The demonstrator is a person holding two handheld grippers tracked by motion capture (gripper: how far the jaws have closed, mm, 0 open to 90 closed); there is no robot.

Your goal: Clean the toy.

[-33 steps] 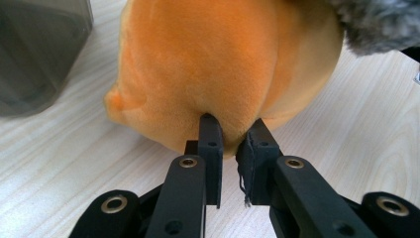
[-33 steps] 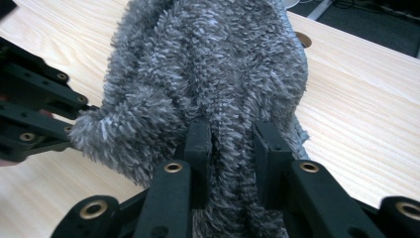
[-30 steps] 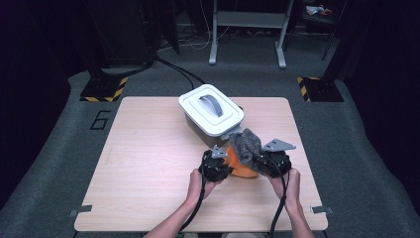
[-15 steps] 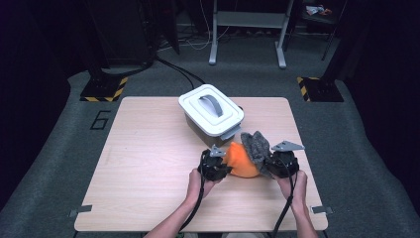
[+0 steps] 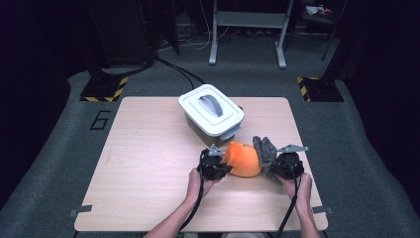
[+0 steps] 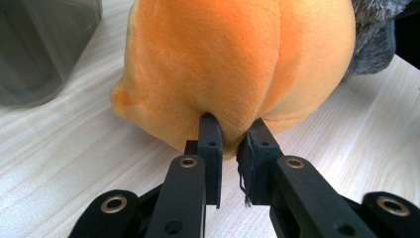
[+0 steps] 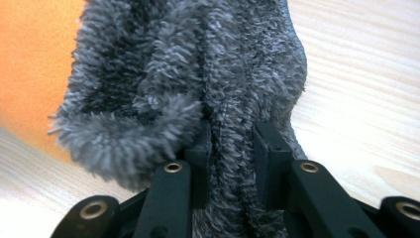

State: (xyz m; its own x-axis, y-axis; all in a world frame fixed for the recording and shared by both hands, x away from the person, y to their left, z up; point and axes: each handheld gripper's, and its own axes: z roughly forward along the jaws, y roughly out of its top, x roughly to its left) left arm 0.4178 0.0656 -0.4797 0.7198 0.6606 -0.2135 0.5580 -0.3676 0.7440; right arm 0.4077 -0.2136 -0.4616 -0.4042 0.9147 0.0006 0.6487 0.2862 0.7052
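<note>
An orange plush toy (image 5: pixel 243 159) lies on the wooden table (image 5: pixel 148 163) between my two grippers. My left gripper (image 5: pixel 218 163) is at its left end, shut on a pinch of the orange plush (image 6: pixel 233 74); the jaws stand nearly together at its lower edge (image 6: pixel 232 141). A fuzzy grey sock (image 5: pixel 266 151) drapes over the toy's right end. My right gripper (image 5: pixel 277 166) is shut on a fold of the grey sock (image 7: pixel 198 79), the fabric squeezed between its jaws (image 7: pixel 232 148), with orange plush (image 7: pixel 29 64) behind it.
A grey bin with a white lid and grey handle (image 5: pixel 211 110) stands just behind the toy, near the table's middle back. Bare wood spreads to the left. Dark floor, cables and stand legs (image 5: pixel 247 29) lie beyond the table.
My right gripper has moved right and down toward the table with the grey sock, drawing it along the toy's right end. The left gripper has held still on the toy.
</note>
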